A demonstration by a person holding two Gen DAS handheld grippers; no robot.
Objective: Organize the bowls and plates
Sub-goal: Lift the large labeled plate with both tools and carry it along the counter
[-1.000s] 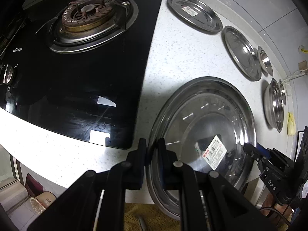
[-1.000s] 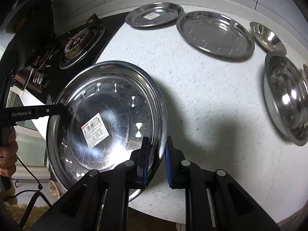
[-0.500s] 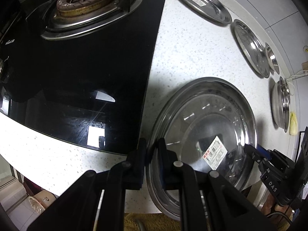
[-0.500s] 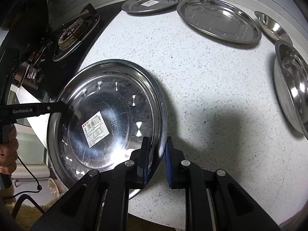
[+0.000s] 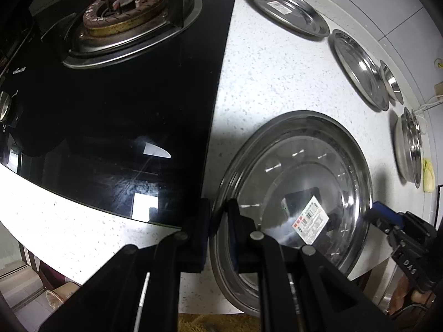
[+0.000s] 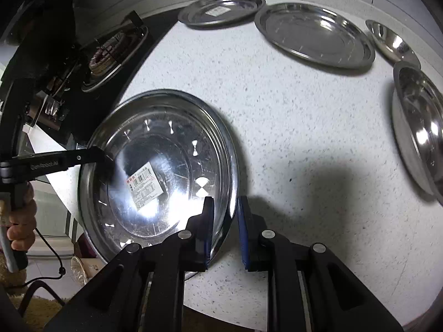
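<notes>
Your left gripper (image 5: 218,229): jaws closed on the near-left rim of the large steel basin (image 5: 301,193), one jaw outside the rim, one inside.

Your right gripper (image 6: 224,229): jaws straddling the opposite rim of the same basin (image 6: 160,171). The inner jaw sits against the rim; a gap shows beside the outer blue pad, so you cannot tell whether it presses.

Large steel basin: centre to lower right of the left wrist frame, centre left of the right wrist frame, on the white speckled counter (image 6: 290,127) at its front edge, overhanging it slightly. A barcode label (image 6: 144,184) is stuck on its inner bottom.

Gas hob (image 5: 116,105): black glass, upper left of the left wrist frame, just beside the basin, with one burner (image 5: 124,8).

Along the back of the counter, upper part of the right wrist frame, left to right:
- steel plate with a label (image 6: 221,9)
- larger steel plate (image 6: 313,34)
- small steel bowl (image 6: 393,41)
- deeper steel bowl (image 6: 420,127), right edge

Your hand (image 6: 22,218): lower left of the right wrist frame, around the left gripper's handle.
</notes>
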